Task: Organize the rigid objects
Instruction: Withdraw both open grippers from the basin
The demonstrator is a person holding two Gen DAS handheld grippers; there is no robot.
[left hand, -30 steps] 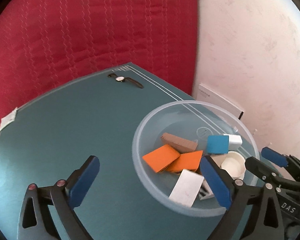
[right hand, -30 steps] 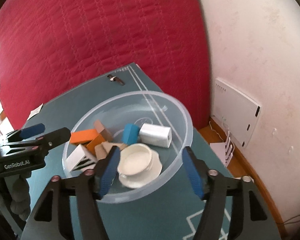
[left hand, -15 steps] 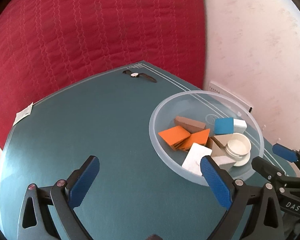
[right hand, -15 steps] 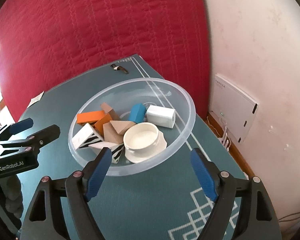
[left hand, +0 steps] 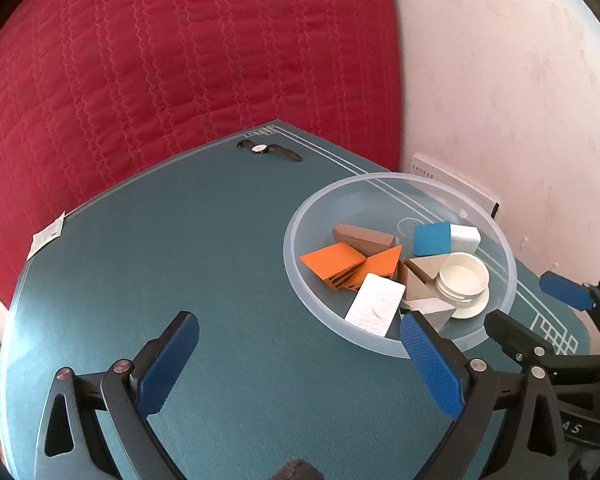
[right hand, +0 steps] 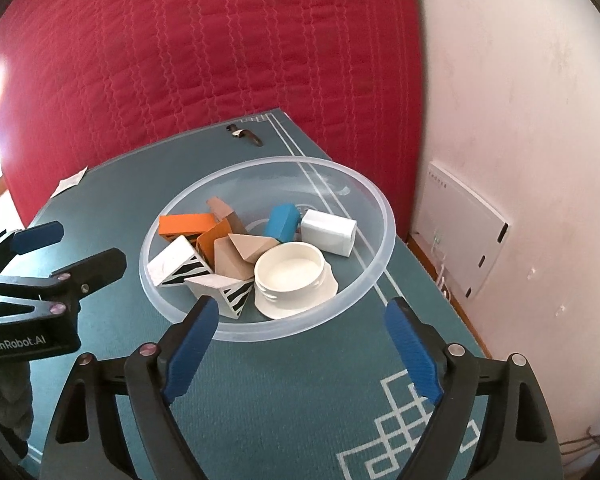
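A clear plastic bowl [left hand: 300,264] [right hand: 384,216] stands on the teal table [left hand: 204,264]. It holds orange blocks [left hand: 332,258] [right hand: 186,224], brown wooden wedges [left hand: 364,236] [right hand: 236,256], zebra-striped white blocks [left hand: 376,308] [right hand: 220,286], a blue block [left hand: 432,238] [right hand: 282,222], a white block [right hand: 328,232] and a white round lid [left hand: 462,280] [right hand: 290,270]. My left gripper [left hand: 296,340] is open and empty, left of and short of the bowl. My right gripper [right hand: 302,330] is open and empty, just short of the bowl's near rim.
A wristwatch [left hand: 268,150] [right hand: 244,135] lies at the table's far edge. A paper tag [left hand: 46,236] lies at the left edge. A red quilted backdrop [left hand: 180,60] stands behind, and a white wall [right hand: 520,100] with a white box [right hand: 464,224] is at the right.
Both grippers have pulled back and up from the bowl, which now looks farther away. Both stay open and empty. The bowl's contents have not moved.
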